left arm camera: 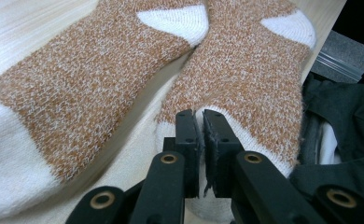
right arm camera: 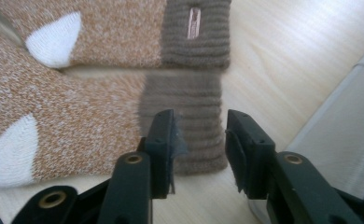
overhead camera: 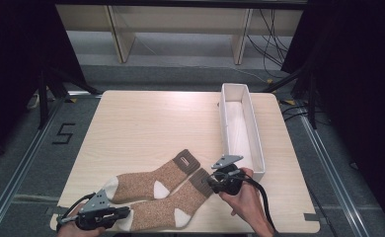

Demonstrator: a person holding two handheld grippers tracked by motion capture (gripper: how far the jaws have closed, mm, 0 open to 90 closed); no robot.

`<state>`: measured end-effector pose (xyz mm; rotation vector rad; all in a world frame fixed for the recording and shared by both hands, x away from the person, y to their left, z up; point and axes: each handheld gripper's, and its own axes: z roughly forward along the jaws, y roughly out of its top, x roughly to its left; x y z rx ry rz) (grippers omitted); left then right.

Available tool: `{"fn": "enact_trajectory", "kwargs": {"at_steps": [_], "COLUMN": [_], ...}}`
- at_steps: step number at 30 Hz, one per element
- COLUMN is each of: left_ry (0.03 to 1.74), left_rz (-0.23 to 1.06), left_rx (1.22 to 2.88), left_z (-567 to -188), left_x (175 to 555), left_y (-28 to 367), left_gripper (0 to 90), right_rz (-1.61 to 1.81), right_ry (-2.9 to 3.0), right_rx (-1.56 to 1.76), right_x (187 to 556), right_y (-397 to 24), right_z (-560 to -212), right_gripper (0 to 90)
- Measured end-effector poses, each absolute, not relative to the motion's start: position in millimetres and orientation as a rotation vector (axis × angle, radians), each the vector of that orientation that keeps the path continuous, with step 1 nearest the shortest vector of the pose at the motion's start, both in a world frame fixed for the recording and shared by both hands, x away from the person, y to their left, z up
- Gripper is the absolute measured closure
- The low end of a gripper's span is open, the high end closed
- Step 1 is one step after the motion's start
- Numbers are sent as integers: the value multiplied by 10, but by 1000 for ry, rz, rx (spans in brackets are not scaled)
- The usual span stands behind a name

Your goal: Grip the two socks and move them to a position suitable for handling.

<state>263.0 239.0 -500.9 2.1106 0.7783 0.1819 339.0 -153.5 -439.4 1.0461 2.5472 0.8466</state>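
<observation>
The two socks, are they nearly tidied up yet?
Partly, it seems. Both socks lie side by side on the table, the far sock flat. The left gripper pinches the near sock at its white toe; the right gripper has its jaws apart over the brown cuff. The white bin holds no socks yet.

Two brown socks (overhead camera: pixel 156 193) lie side by side on the wooden table (overhead camera: pixel 141 123); the left gripper (overhead camera: pixel 124 213) grips a toe, the right gripper (overhead camera: pixel 211 180) sits at a cuff.
</observation>
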Motion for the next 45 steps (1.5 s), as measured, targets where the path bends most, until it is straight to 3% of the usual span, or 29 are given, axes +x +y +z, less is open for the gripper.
{"fn": "enact_trajectory", "kwargs": {"at_steps": [7, 16, 20, 26, 31, 37, 45], "left_ry": [790, 800, 797, 807, 807, 804, 812], "left_rz": [193, 191, 193, 193, 195, 207, 190], "left_rx": [2124, 2116, 2121, 2116, 2116, 2115, 2081], "left_z": [-5022, -5026, -5027, -5030, -5030, -5008, -4932], "left_x": [2646, 2638, 2636, 2634, 2641, 2637, 2621], "left_y": [2401, 2401, 2400, 2389, 2389, 2387, 2383], "left_gripper": [844, 842, 843, 843, 843, 845, 849], "right_rz": [786, 713, 683, 669, 685, 728, 831], "right_ry": [2606, 2575, 2576, 2571, 2574, 2605, 2613], "right_rx": [997, 1141, 1130, 1111, 1060, 1025, 1064], "right_x": [3356, 3446, 3452, 3445, 3414, 3427, 3379], "right_y": [-1462, -1385, -1377, -1366, -1360, -1410, -1489], "right_z": [-4566, -4812, -4865, -4898, -4905, -4901, -4748], "right_gripper": [580, 459, 455, 495, 648, 726, 749]}}
